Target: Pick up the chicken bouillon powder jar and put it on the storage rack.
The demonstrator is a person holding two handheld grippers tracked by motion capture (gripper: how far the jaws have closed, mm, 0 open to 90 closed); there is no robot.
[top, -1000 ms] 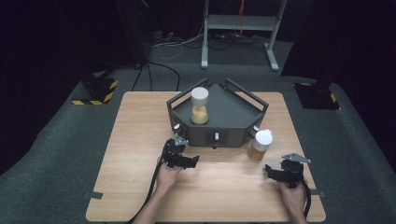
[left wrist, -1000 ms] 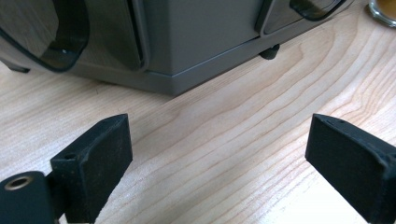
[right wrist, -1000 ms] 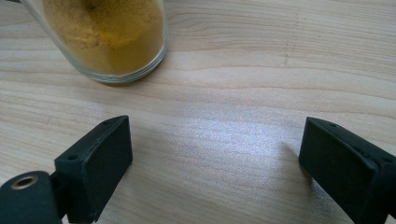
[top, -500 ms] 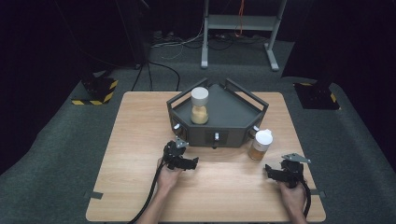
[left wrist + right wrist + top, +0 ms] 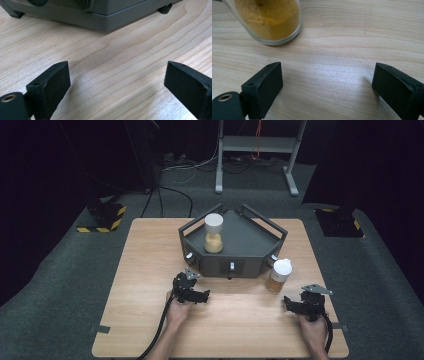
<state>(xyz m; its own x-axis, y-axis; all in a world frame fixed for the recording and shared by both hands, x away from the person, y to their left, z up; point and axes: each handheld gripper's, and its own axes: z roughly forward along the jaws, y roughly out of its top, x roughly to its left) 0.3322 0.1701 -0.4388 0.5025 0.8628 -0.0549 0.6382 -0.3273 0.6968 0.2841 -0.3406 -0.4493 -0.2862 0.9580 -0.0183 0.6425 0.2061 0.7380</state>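
While both jaw pairs are held spread and empty, the left hand-held gripper [image 5: 192, 290] and right hand-held gripper [image 5: 300, 306] are rested on the pale wooden worktop [image 5: 150, 270], itself ringed by dark grey carpet [image 5: 60, 285]. Just beside the grey tray [image 5: 250, 237] stands the spice jar [image 5: 278, 275].

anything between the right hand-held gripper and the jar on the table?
Nothing: bare wood only. In the right gripper view, the open right hand-held gripper faces the jar of yellow powder across the uncluttered table.

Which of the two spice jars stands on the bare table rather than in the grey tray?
The jar near the right gripper, jar on the table; the other jar stands inside the grey tray.
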